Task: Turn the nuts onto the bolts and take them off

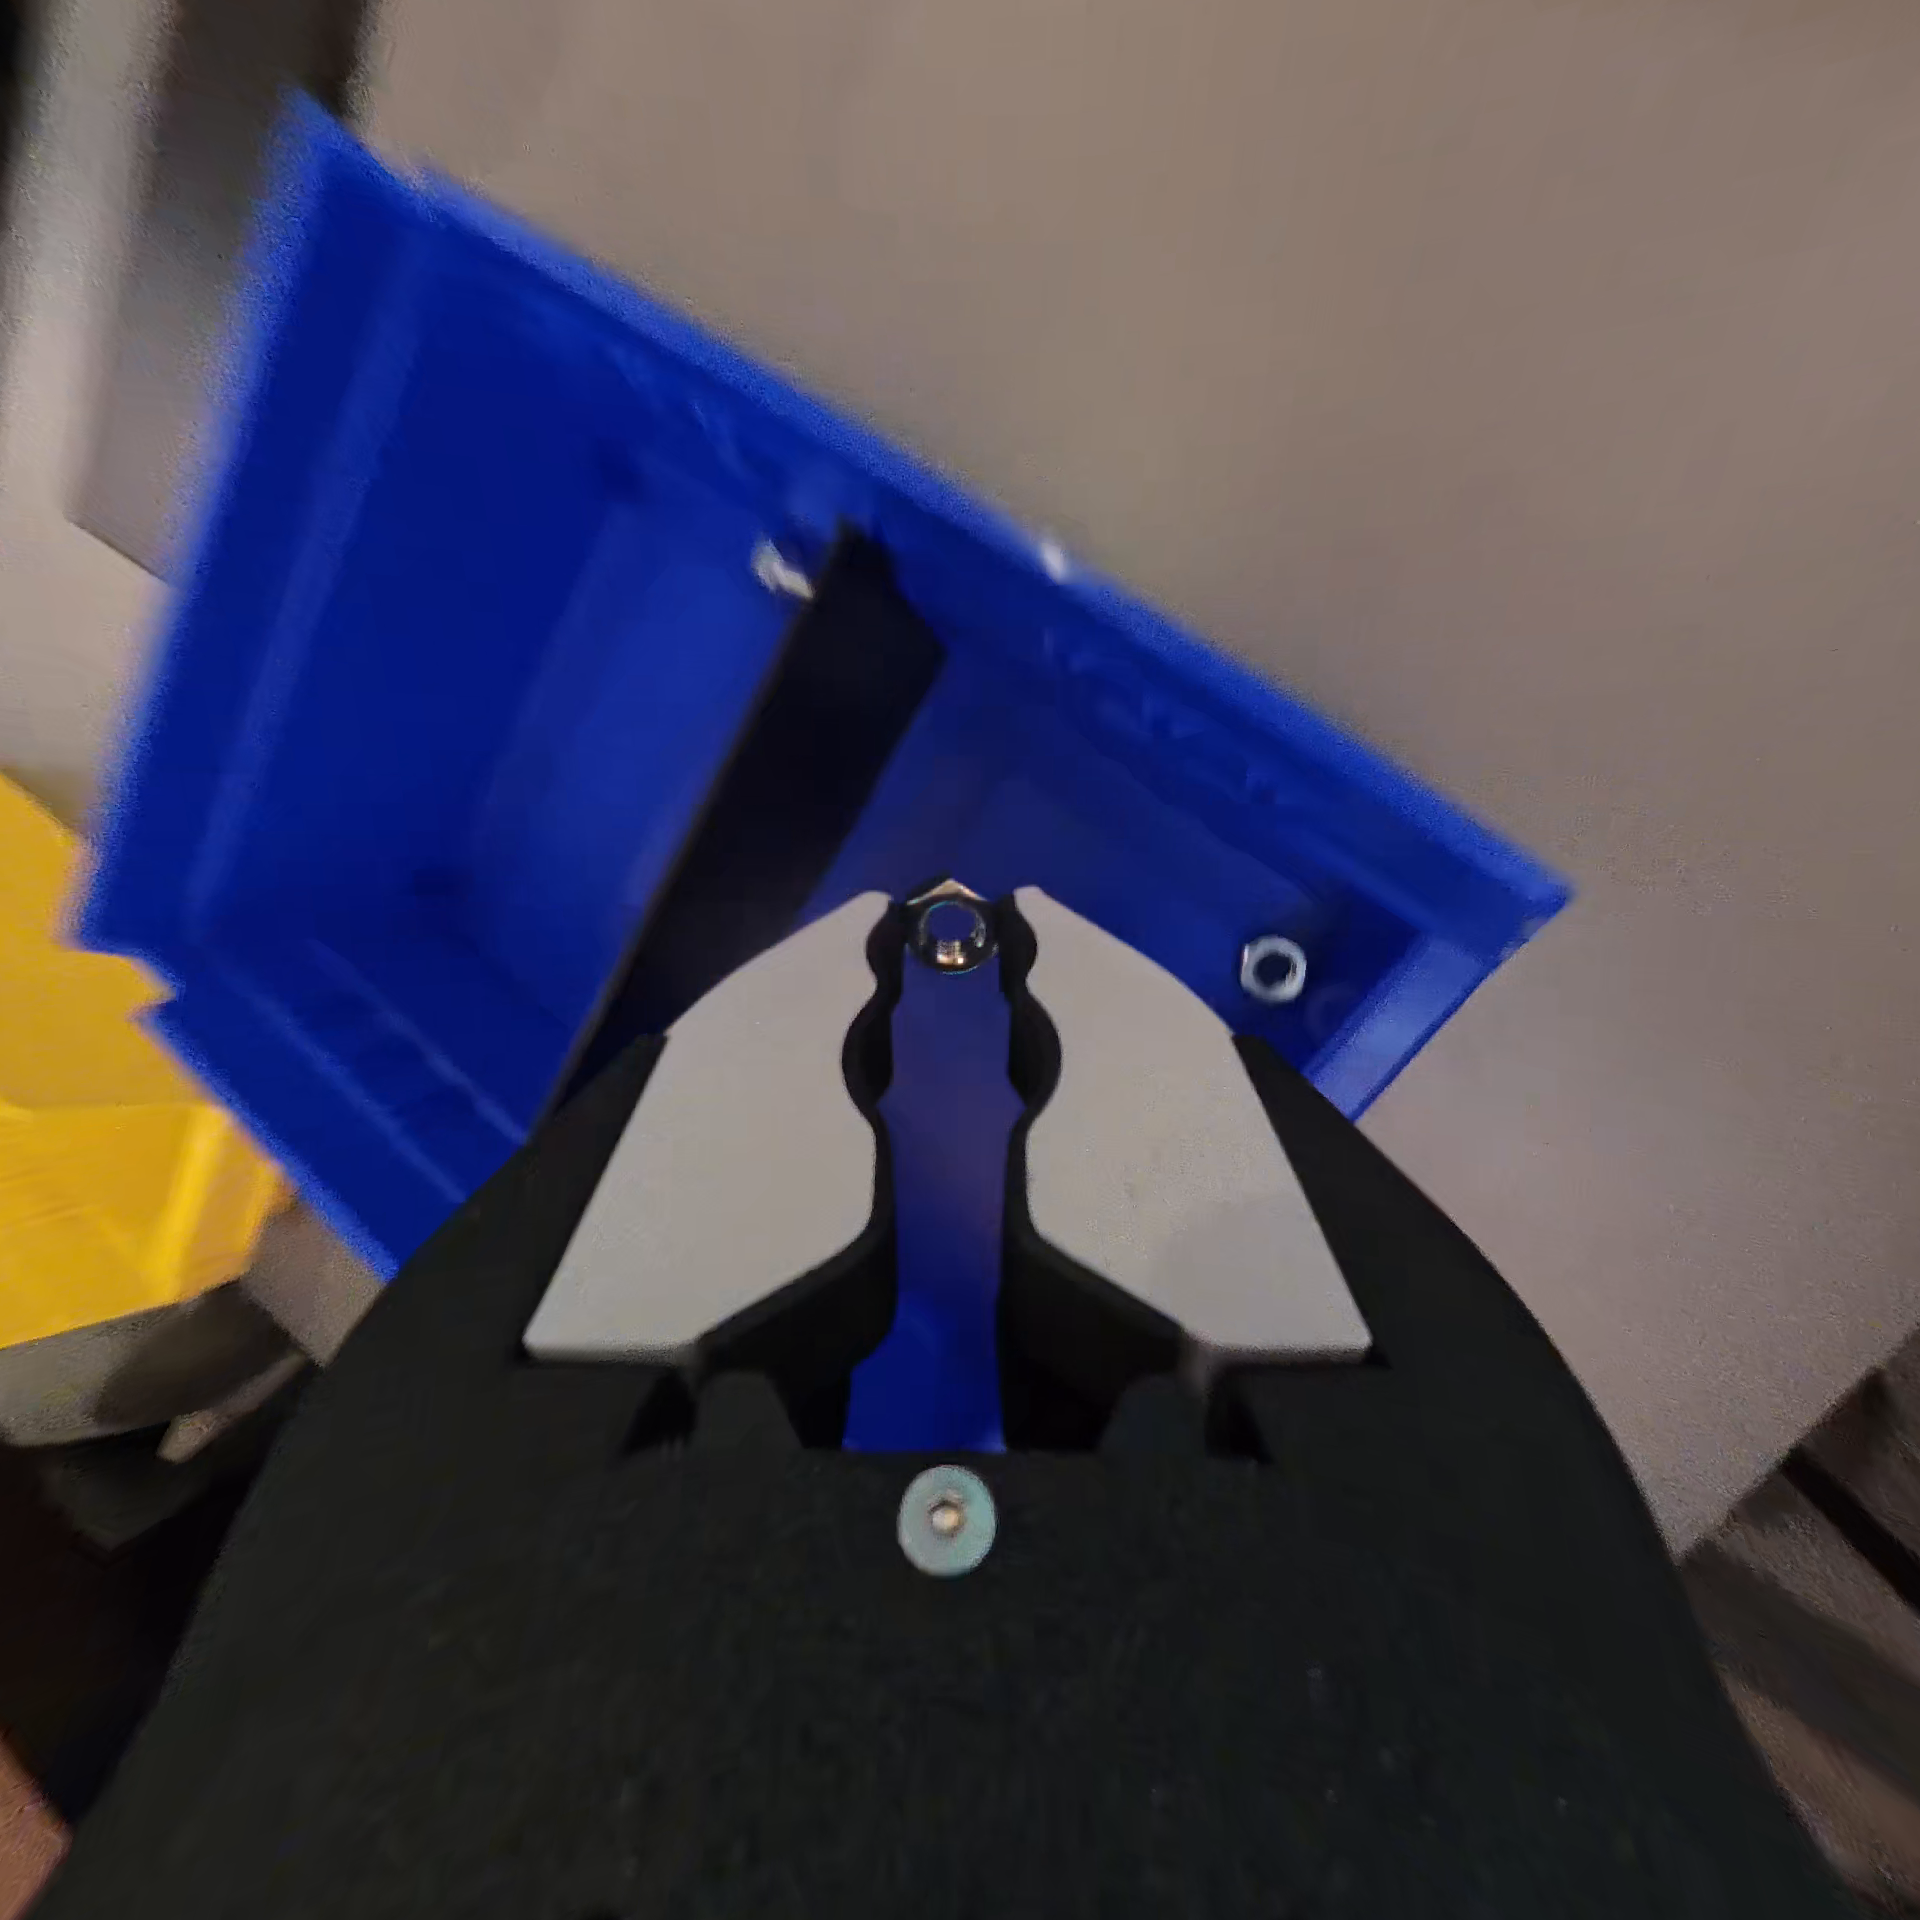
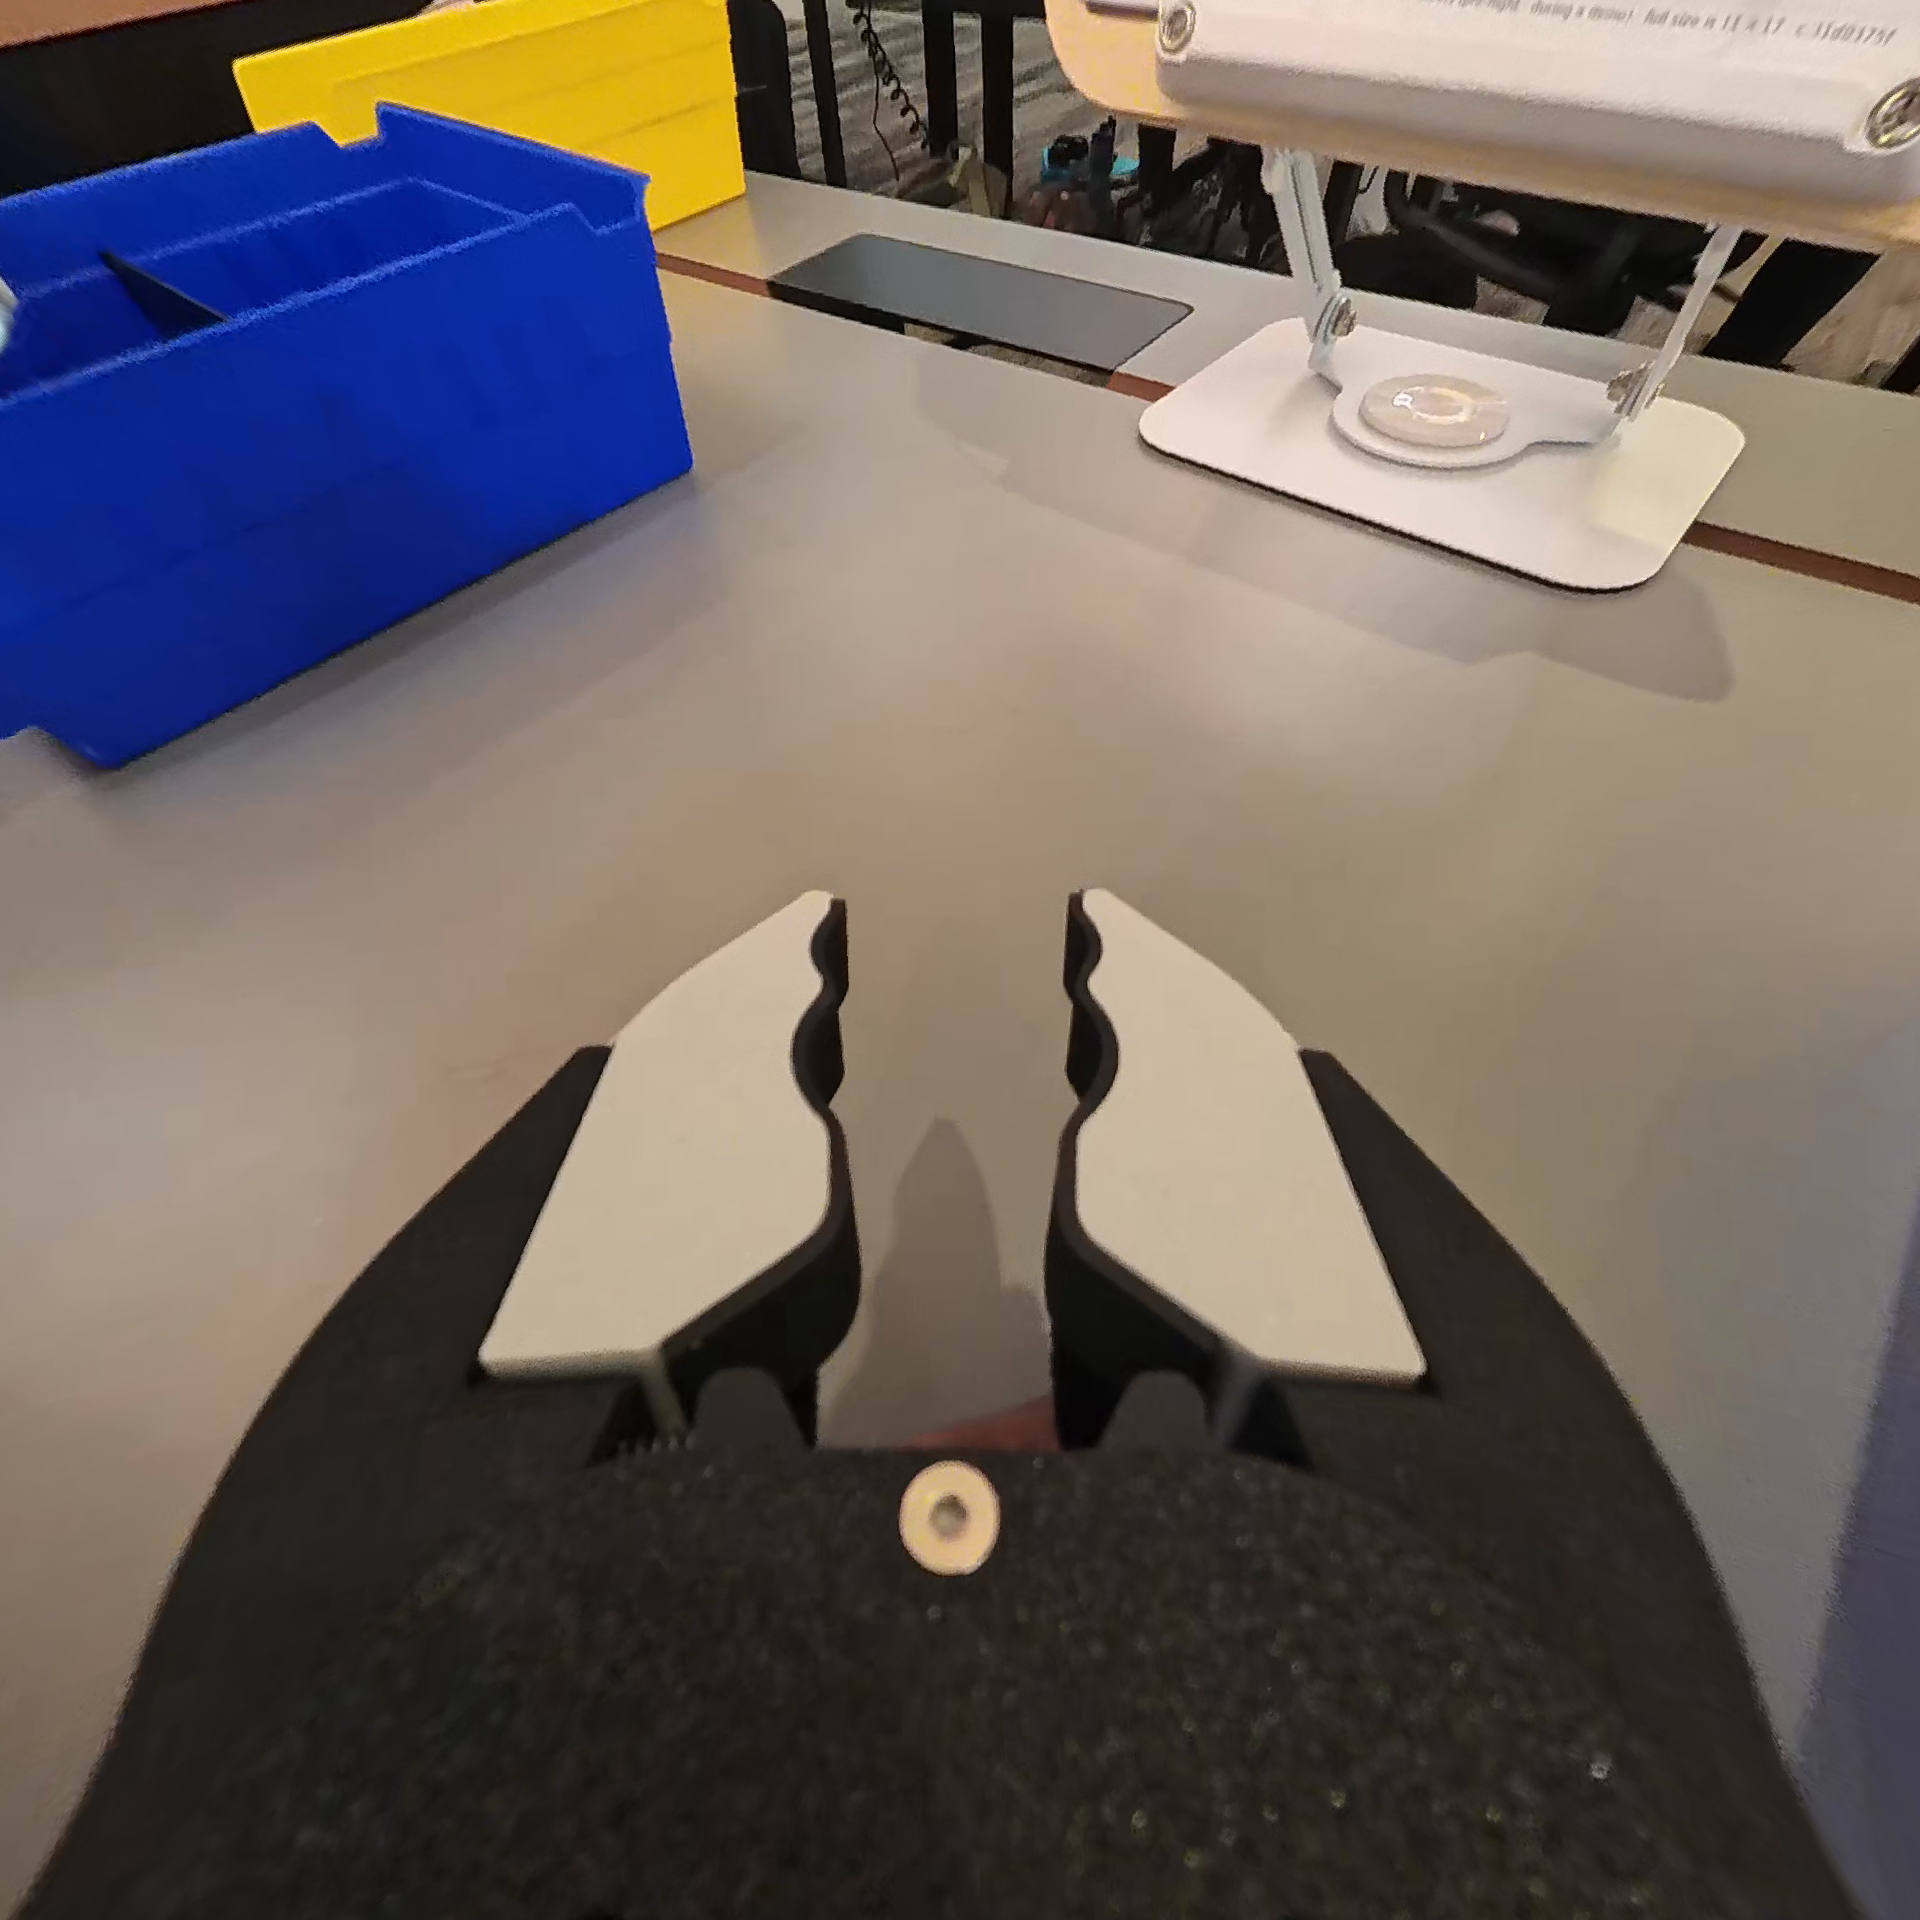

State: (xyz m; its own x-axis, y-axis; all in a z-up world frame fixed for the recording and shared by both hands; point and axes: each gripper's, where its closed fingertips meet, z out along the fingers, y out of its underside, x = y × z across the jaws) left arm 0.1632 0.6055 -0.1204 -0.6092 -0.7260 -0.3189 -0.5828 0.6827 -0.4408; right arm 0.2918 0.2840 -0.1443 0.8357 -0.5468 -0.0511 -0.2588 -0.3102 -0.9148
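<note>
In the left wrist view my left gripper (image 1: 951, 914) is shut on a small silver hex nut (image 1: 948, 938) at its fingertips, held above the blue bin (image 1: 436, 727). A second silver nut (image 1: 1273, 966) lies in the bin's right compartment, right of a black divider (image 1: 821, 769). Small silver pieces (image 1: 777, 569) near the divider's far end are blurred. In the right wrist view my right gripper (image 2: 956, 914) is open and empty, low over the grey table (image 2: 1039, 727). The blue bin (image 2: 312, 447) stands to its far left.
A yellow bin (image 2: 540, 94) stands behind the blue one; it also shows at the left edge of the left wrist view (image 1: 94, 1091). A white stand (image 2: 1444, 457) holding a white tilted board is at the far right. A black flat panel (image 2: 977, 301) sits in the table at the back. My hands' fingertips stand some 35 centimeters from each other.
</note>
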